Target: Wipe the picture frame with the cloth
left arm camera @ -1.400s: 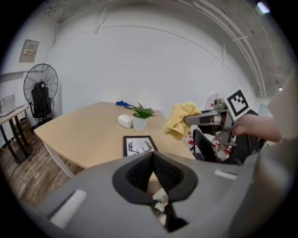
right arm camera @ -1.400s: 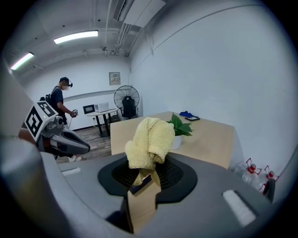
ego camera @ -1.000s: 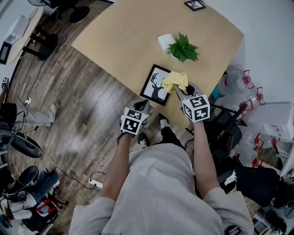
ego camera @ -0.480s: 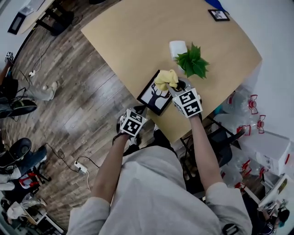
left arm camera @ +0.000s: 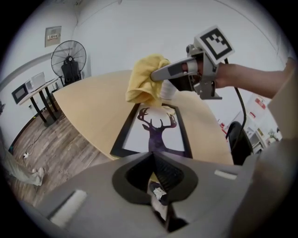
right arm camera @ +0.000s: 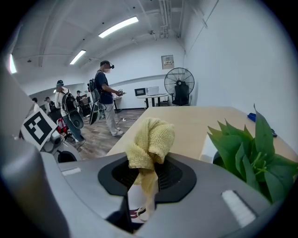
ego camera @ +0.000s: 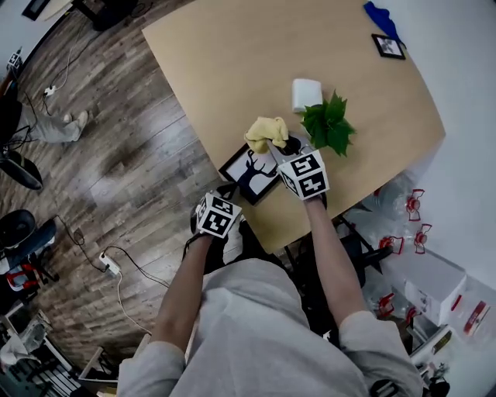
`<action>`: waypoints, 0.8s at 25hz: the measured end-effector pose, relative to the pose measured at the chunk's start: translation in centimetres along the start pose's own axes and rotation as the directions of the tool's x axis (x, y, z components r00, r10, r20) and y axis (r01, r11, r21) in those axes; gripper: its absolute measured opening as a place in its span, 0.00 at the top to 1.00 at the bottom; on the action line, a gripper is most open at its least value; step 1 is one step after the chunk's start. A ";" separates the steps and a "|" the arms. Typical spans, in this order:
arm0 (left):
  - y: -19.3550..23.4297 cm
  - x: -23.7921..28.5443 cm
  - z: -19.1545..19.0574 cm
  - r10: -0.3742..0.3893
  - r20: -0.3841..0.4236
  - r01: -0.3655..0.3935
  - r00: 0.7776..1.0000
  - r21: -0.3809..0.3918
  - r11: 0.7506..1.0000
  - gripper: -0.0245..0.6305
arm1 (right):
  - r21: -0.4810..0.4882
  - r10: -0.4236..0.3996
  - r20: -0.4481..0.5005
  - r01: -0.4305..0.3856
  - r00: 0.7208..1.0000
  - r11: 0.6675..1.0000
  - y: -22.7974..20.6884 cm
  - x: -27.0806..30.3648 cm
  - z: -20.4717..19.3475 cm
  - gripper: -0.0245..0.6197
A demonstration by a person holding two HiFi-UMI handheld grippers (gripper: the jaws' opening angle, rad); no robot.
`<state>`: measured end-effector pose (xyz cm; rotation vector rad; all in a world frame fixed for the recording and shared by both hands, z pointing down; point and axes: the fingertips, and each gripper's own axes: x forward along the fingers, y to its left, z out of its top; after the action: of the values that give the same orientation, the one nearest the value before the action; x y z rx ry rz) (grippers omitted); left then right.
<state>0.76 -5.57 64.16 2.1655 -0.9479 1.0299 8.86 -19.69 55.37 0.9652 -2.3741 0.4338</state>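
The black picture frame (ego camera: 249,172) with a deer print lies flat near the table's near edge and fills the middle of the left gripper view (left arm camera: 156,132). My right gripper (ego camera: 285,147) is shut on the bunched yellow cloth (ego camera: 266,132), which it holds just over the frame's far end (left arm camera: 144,83). In the right gripper view the cloth (right arm camera: 151,135) bulges out above the jaws (right arm camera: 147,162). My left gripper (ego camera: 231,191) is at the frame's near corner, off the table edge. Its jaws (left arm camera: 152,155) meet at the tips and hide the frame's near edge.
A green potted plant (ego camera: 329,124) and a white cup (ego camera: 306,94) stand just right of the cloth. A small frame (ego camera: 387,46) and a blue rag (ego camera: 381,15) lie at the far corner. A black chair (ego camera: 358,240) is under the table. People stand across the room (right arm camera: 104,88).
The head camera has shifted. My right gripper has carried the cloth from the frame's right corner to its far end. The left gripper has stayed at the near corner.
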 end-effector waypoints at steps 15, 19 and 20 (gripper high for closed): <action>-0.4 0.5 -0.4 -0.021 -0.068 0.025 0.997 0.051 0.998 0.88 | -0.114 -0.028 -0.196 0.005 0.980 0.993 -0.3 6.2 -3.7 0.82; -0.3 0.5 -0.5 -0.022 -0.071 0.026 0.997 0.057 0.998 0.88 | -0.138 -0.057 -0.196 0.030 0.979 0.990 0.0 6.8 -5.4 0.82; -0.3 0.5 -0.5 -0.021 -0.075 0.026 0.997 0.059 0.998 0.88 | -0.151 -0.064 -0.203 0.033 0.977 0.988 0.0 6.9 -5.6 0.82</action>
<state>1.04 -5.17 64.85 2.1656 -0.8654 1.1330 6.73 -20.79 63.91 0.8644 -2.1573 0.3187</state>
